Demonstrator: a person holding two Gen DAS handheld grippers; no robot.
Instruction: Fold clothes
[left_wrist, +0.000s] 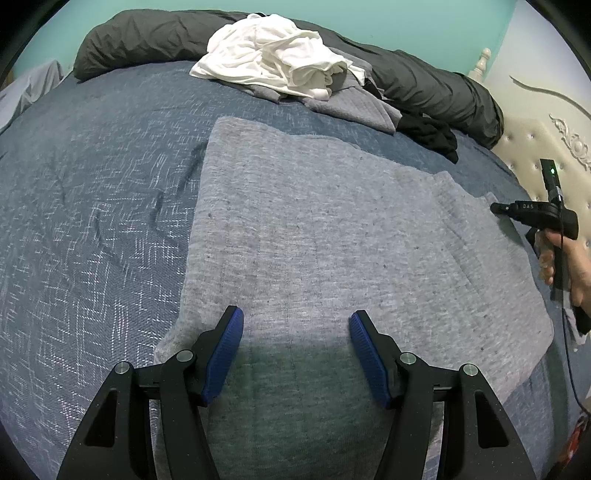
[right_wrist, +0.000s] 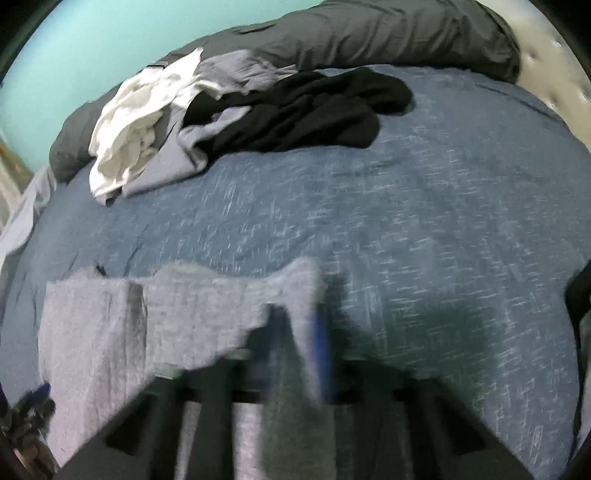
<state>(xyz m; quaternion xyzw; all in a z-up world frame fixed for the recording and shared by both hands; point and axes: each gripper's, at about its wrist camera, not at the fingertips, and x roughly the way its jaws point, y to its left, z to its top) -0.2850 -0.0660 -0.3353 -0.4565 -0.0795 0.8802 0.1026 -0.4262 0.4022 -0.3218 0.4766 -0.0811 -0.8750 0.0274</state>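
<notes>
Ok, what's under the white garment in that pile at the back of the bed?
Under the white garment lies a grey quilted piece, with a black garment beside it. Anything deeper in the pile is covered.

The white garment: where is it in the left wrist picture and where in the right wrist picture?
Left wrist view: white garment at top centre, crumpled, on grey clothes before the dark pillow.
Right wrist view: white garment at upper left, left of the black garment.
Shared landmark: the dark pillow along the far edge of the bed.
</notes>
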